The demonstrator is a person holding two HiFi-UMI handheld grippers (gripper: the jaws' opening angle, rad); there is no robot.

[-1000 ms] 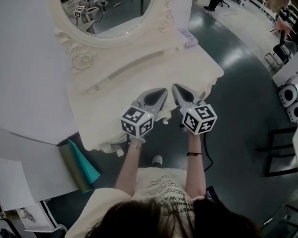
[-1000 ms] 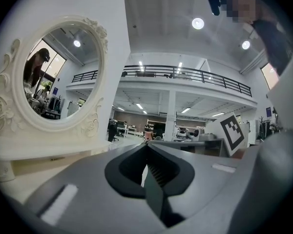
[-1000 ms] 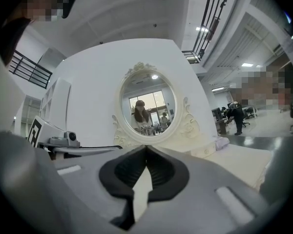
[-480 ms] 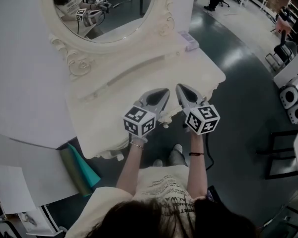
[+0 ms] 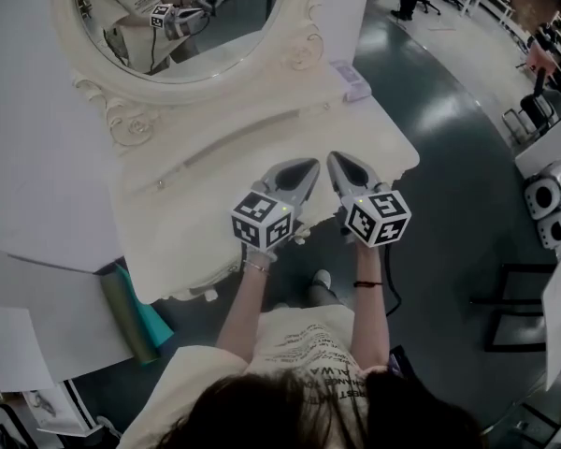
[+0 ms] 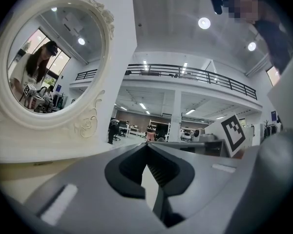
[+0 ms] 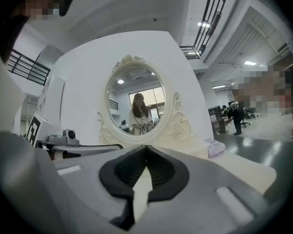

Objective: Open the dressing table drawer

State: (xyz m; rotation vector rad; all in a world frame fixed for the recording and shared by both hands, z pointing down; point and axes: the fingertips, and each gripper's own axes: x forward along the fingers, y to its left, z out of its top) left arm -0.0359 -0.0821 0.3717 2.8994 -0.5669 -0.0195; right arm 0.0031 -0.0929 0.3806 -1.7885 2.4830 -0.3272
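**Dressing table (image 5: 215, 190)**: cream, carved, with an oval mirror (image 5: 182, 26) upright at its back. Top bare except for a small lilac box (image 5: 352, 79) at the back right corner.

**Left gripper (image 5: 304, 168)**: clenched, tips meeting, nothing between them. It is held level over the table's front edge and points toward the mirror.

**Right gripper (image 5: 338, 161)**: likewise clenched and empty, level, just beside the left one and parallel to it.

**Drawer**: not plainly shown. Judged to sit in the table's front face, under the overhang of the top and beneath both grippers. A small knob-like shape shows at the front edge between the two marker cubes, but it is too small to confirm.

**Governing relation**: the drawer front lies below the tips and back toward the person. Its long axis runs along the table's front edge — crosswise to the line both grippers point along. Neither gripper is clearly nearer. A grasp probably calls for dropping below the top and releasing the jaws first.
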